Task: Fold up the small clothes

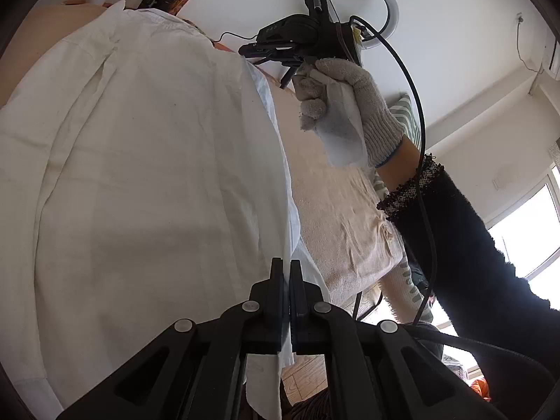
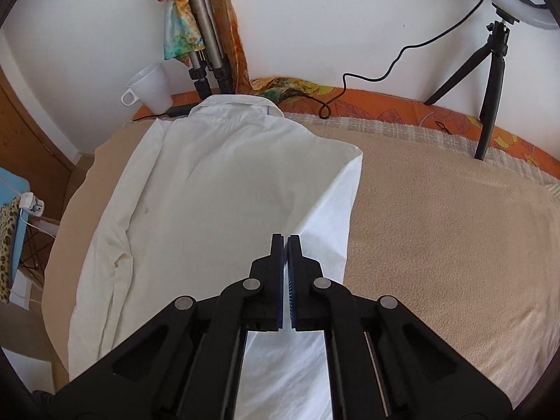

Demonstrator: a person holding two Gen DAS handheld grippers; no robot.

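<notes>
**On the bed, both grippers pinching the shirt's right edge for a side fold**

On the beige blanket [image 2: 437,227] covering the bed, a white shirt [image 2: 210,182] is lying flat with its collar toward the wall, near an upturned white cup [image 2: 150,84] and a folded tripod [image 2: 203,35]. The left gripper [image 1: 286,266] is working at the hem end of the shirt's right side; its fingers [image 1: 276,297] are pressed together with a thin fold of white cloth caught between them. The right gripper [image 2: 286,241] is sitting over the same side, farther toward the collar; its fingers [image 2: 278,273] are likewise closed, and a strip of white fabric is running up through the narrow slit between the pads, so it appears to be gripping the shirt's edge too. In the left wrist view, a gloved hand [image 1: 350,105] is wrapping the handle of that right gripper, a black sleeve [image 1: 490,262] trailing behind it.

The step in hand looks like the first lengthwise fold: the right side panel is already turned partly over the body of the shirt, showing a straight diagonal crease. The next move is probably calling for both grippers travelling together across the shirt toward its left side, keeping the edge taut between them so the fold line is running straight from shoulder to hem, then lowering and letting go. Uneven travel would likely be skewing the crease.
</notes>
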